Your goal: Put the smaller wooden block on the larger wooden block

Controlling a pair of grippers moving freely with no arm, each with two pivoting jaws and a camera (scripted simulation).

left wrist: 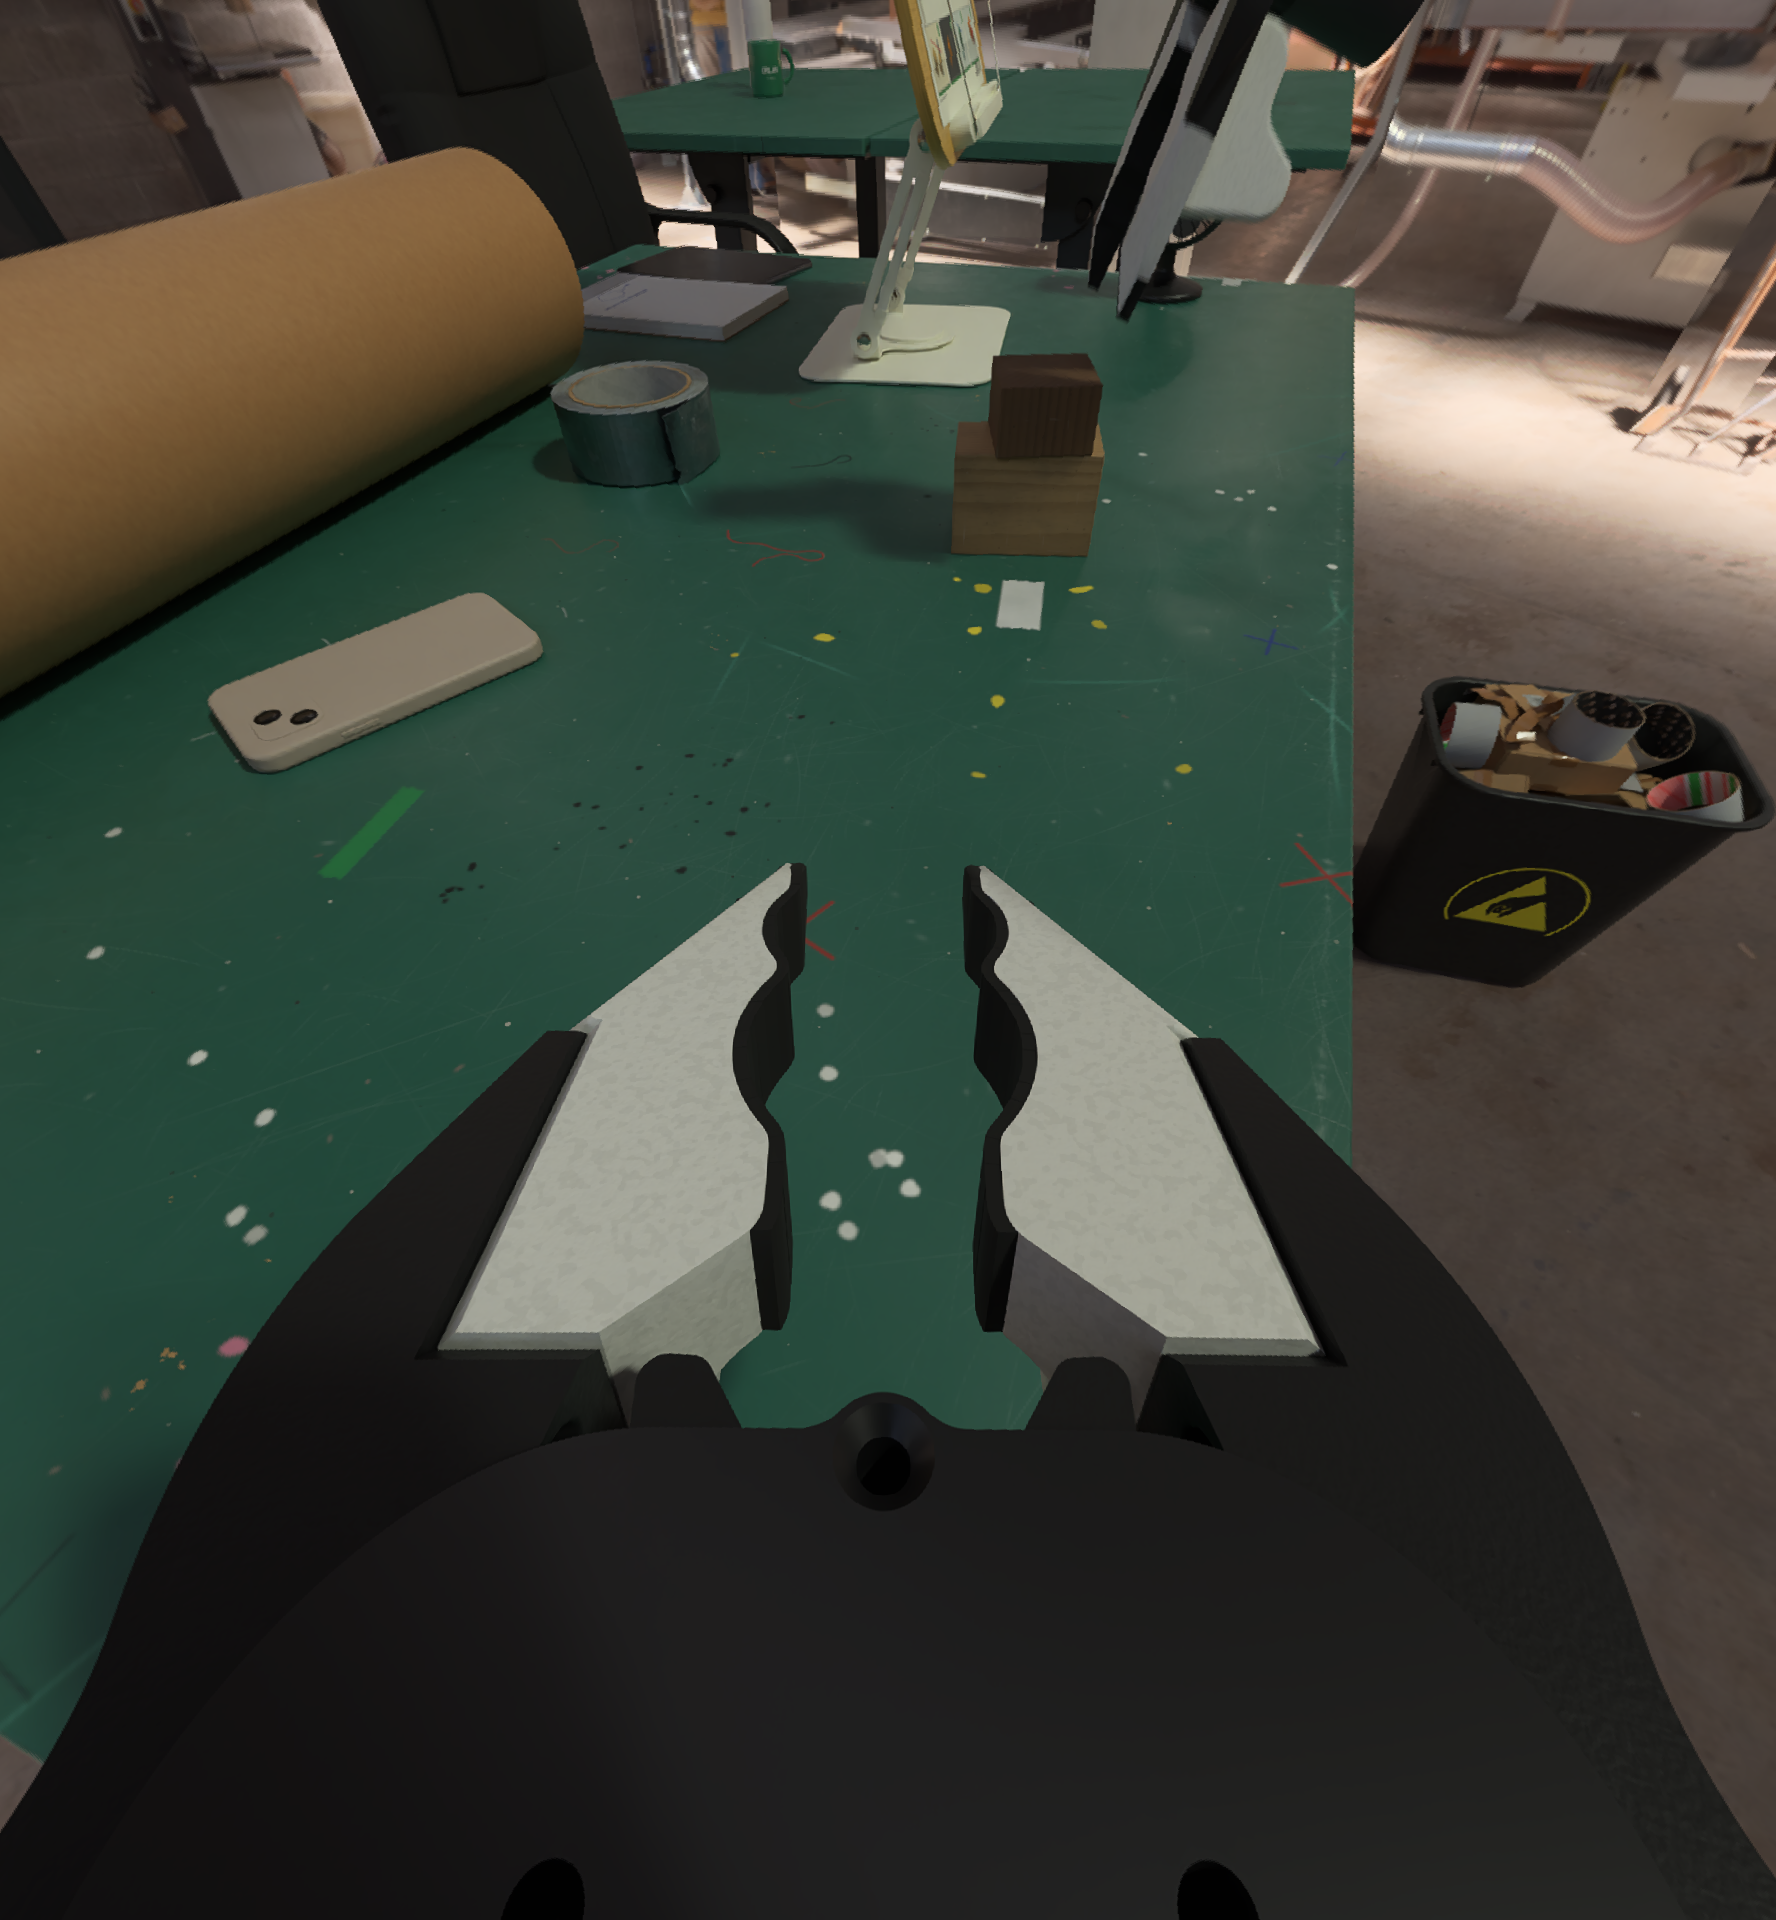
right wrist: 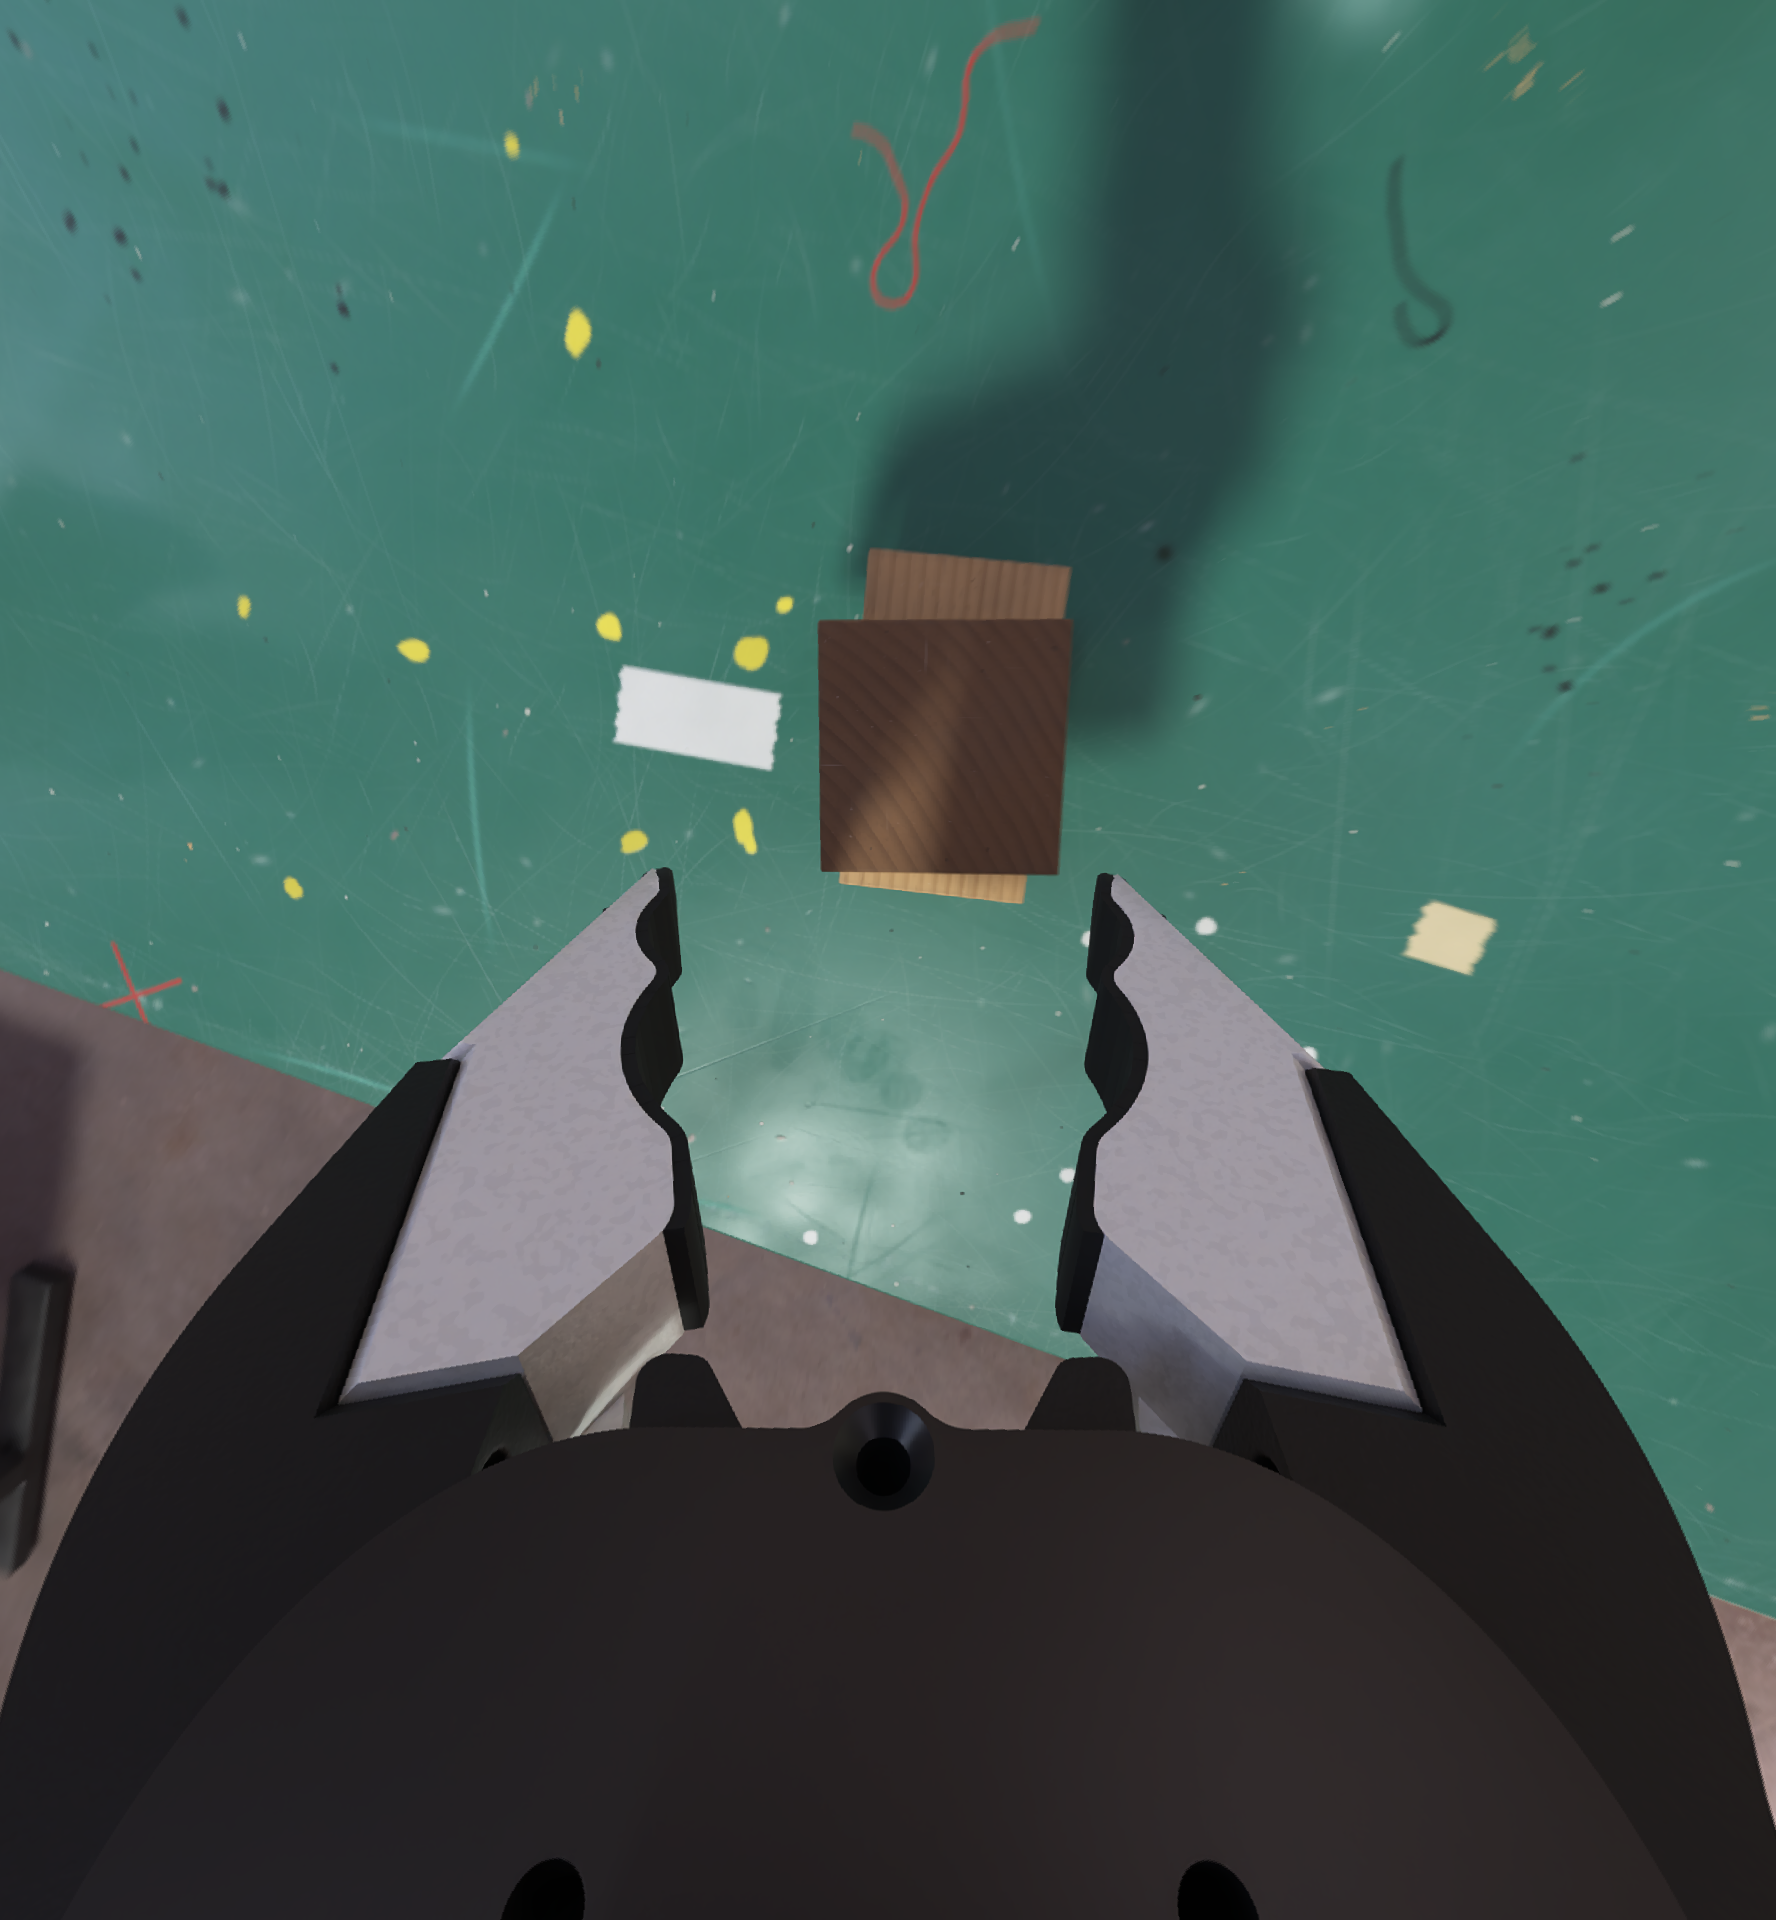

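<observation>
Smaller wooden block [left wrist: 1045,405], dark brown, sits on top of the larger wooden block [left wrist: 1024,504], pale tan, toward the far right corner of the green bench [left wrist: 655,727]; placement judged done. Largest item: kraft paper roll [left wrist: 229,384] lying along the left edge. Next, a white stand [left wrist: 905,332] holding a yellow-framed board near the far edge, with a grey notebook [left wrist: 686,304] beside it. Black waste bin [left wrist: 1549,831] on the floor off the right edge, full of scraps. Stack itself: in the right wrist view, looking straight down, the dark block [right wrist: 941,743] covers most of the tan one [right wrist: 967,587], with strips of tan showing at two opposite sides only, so it is off-centre but supported, and level as far as can be judged. Beige phone [left wrist: 375,681] face down near the roll; grey duct tape roll [left wrist: 635,421] between paper roll and stack; white tape strip [left wrist: 1019,605] just beside the stack's near side. Right gripper [right wrist: 884,883] hangs above the stack, fingers spread wide, nothing between them, clear of the block. Left gripper [left wrist: 884,883] sits over the near part of the bench, well apart from the blocks, fingers parted, empty. Remaining, by my reading: only to draw the right gripper away without nudging the top block.
</observation>
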